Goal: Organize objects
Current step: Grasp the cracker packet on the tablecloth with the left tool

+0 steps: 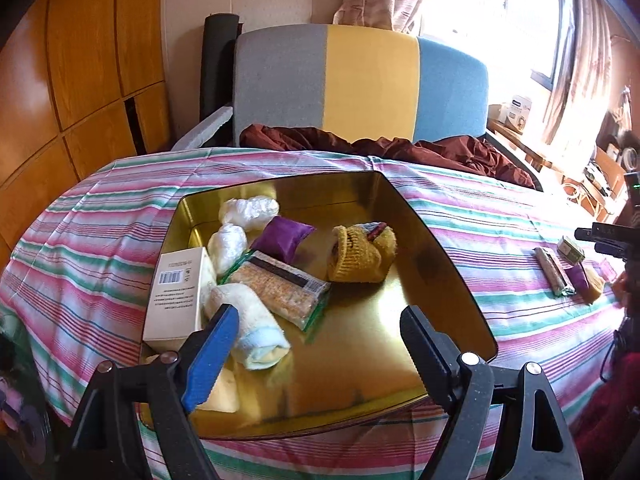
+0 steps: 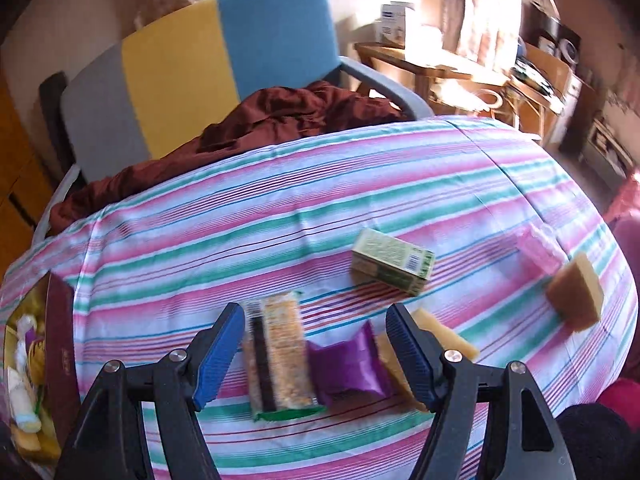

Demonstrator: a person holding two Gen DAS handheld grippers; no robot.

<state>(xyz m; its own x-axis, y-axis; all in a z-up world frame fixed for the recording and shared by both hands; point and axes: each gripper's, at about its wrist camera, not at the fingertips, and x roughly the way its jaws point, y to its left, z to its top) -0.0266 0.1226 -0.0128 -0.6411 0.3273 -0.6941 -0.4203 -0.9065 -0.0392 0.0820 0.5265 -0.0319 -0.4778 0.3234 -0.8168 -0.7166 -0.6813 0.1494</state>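
Note:
A gold tin box (image 1: 440, 276) sits on the striped tablecloth. It holds a white carton (image 1: 176, 292), a rolled towel (image 1: 256, 328), a snack bar (image 1: 276, 288), a purple packet (image 1: 282, 238), a yellow knitted piece (image 1: 360, 256) and white wrapped rolls (image 1: 248, 210). My left gripper (image 1: 316, 336) is open and empty above the box's near part. My right gripper (image 2: 316, 340) is open above a snack bar (image 2: 278, 356) and a purple packet (image 2: 348, 364). A green carton (image 2: 394, 260), a sponge (image 2: 578, 296), a pink packet (image 2: 540, 248) and a yellow block (image 2: 444, 332) lie beyond.
A grey, yellow and blue chair (image 1: 360, 80) with a dark red cloth (image 1: 380, 148) stands behind the table. A wooden side table (image 2: 424, 64) with boxes is at the right. The box's dark outer wall (image 2: 60, 344) shows at the left of the right wrist view.

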